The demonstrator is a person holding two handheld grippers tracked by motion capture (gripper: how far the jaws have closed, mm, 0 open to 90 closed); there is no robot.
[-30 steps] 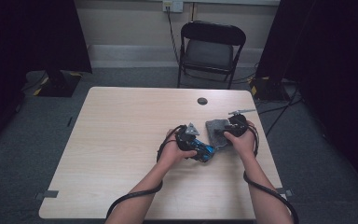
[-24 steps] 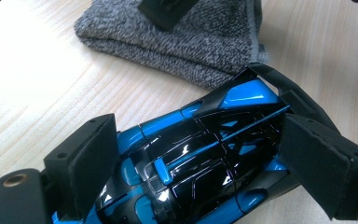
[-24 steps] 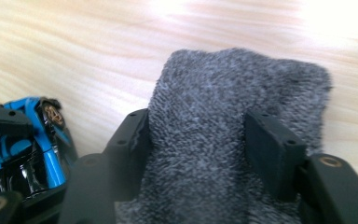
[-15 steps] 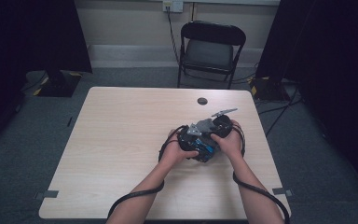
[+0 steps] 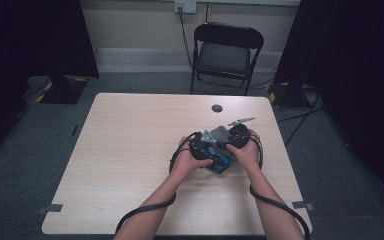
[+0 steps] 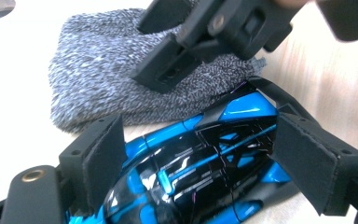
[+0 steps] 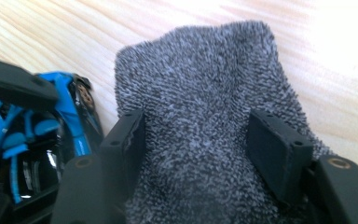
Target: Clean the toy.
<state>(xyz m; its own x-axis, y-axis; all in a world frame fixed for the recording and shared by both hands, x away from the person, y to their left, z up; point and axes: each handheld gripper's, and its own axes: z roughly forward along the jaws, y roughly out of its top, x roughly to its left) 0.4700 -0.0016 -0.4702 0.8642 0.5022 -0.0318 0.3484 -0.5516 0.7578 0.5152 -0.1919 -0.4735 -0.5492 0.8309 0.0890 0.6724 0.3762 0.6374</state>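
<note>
A glossy blue and black toy car (image 6: 205, 163) sits between the pads of my left gripper (image 6: 200, 135), which touch both its sides; these jaws have just been closing on it. Beside the car, on the table, lies a grey knitted cloth (image 6: 102, 70). My right gripper (image 7: 198, 126) stands over that cloth (image 7: 200, 84). Its jaws have just been opening and straddle a fold without squeezing it. In the high view both hands meet right of the table's middle, around the car (image 5: 218, 162).
A small black round disc (image 5: 217, 108) lies on the wooden table (image 5: 130, 150) beyond the hands. A black folding chair (image 5: 227, 50) stands behind the far edge. Cables trail from both grippers toward the near edge.
My right hand has moved left with the grey cloth, up against the left hand and the car. The left hand has stayed in place.
</note>
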